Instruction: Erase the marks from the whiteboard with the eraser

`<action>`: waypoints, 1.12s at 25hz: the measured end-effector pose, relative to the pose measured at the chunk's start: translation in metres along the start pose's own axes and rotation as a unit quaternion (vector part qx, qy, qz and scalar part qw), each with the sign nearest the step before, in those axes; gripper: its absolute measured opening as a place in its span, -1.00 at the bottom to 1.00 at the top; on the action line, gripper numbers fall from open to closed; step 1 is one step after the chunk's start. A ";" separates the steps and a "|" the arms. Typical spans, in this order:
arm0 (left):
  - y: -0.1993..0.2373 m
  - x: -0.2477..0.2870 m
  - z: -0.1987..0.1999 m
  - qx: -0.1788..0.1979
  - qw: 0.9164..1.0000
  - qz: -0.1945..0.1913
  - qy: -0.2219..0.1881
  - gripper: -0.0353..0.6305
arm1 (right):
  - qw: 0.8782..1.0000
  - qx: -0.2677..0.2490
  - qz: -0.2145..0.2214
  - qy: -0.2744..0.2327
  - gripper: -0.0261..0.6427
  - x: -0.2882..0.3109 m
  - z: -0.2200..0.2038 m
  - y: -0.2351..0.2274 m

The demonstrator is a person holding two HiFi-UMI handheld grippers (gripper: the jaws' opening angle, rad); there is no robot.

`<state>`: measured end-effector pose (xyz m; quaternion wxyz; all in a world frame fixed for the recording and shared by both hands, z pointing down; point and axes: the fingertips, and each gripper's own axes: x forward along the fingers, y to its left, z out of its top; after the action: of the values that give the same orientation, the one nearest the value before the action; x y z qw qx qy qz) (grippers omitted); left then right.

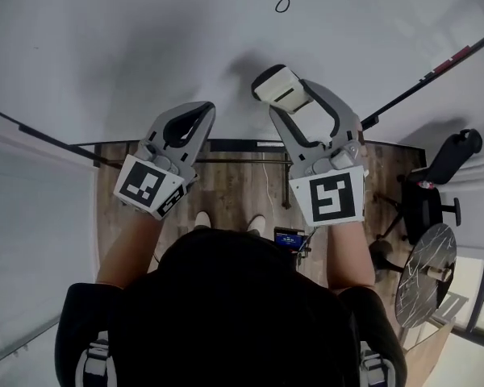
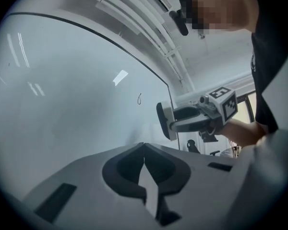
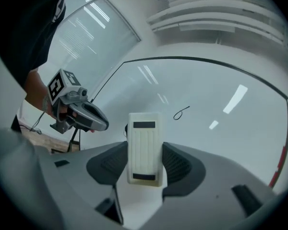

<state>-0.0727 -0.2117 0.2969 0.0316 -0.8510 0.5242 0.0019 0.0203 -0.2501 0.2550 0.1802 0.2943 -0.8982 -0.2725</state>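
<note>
A white whiteboard fills the upper head view. One small black loop mark sits high on it; the same mark shows in the right gripper view and, as a small loop mark, in the left gripper view. My right gripper is shut on a cream eraser, held close to the board below the mark; the eraser stands upright between the jaws. My left gripper is shut with nothing in it, beside the right one, its tips near the board.
A black board frame edge runs diagonally at the right with a red marker-like strip. A black office chair and a round table stand on the wood floor at the right. A glass wall is at the left.
</note>
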 end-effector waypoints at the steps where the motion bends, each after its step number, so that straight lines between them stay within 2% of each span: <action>1: 0.001 0.002 0.004 0.004 1.000 0.006 -0.001 -0.88 | 1.000 -0.015 -0.012 0.004 -0.25 0.002 0.005 -0.013; 7: 0.013 0.014 0.024 0.017 0.999 0.024 -0.017 -0.88 | 0.990 -0.110 -0.083 0.013 -0.25 0.010 0.049 -0.075; 12: 0.018 0.016 0.038 0.018 0.999 0.024 -0.042 -0.88 | 0.986 -0.125 -0.113 -0.001 -0.25 0.013 0.093 -0.114; 15: 0.019 0.016 0.036 0.012 0.999 0.022 -0.044 -0.88 | 0.983 -0.140 -0.116 0.001 -0.25 0.018 0.113 -0.133; 18: 0.019 0.014 0.033 0.004 0.999 0.020 -0.046 -0.88 | 0.983 -0.149 -0.108 0.012 -0.25 0.027 0.118 -0.138; 23: 0.020 0.013 0.028 -0.004 0.999 0.020 -0.047 -0.88 | 0.979 -0.163 -0.119 0.032 -0.26 0.034 0.111 -0.135; 28: 0.026 0.008 0.029 -0.006 0.998 0.028 -0.047 -0.88 | 0.972 -0.199 -0.096 0.082 -0.26 0.050 0.084 -0.101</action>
<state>-0.0912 -0.2291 0.2663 0.0515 -0.8353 0.5454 0.0458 -0.0151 -0.3183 0.1366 0.2813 0.3591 -0.7756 -0.4364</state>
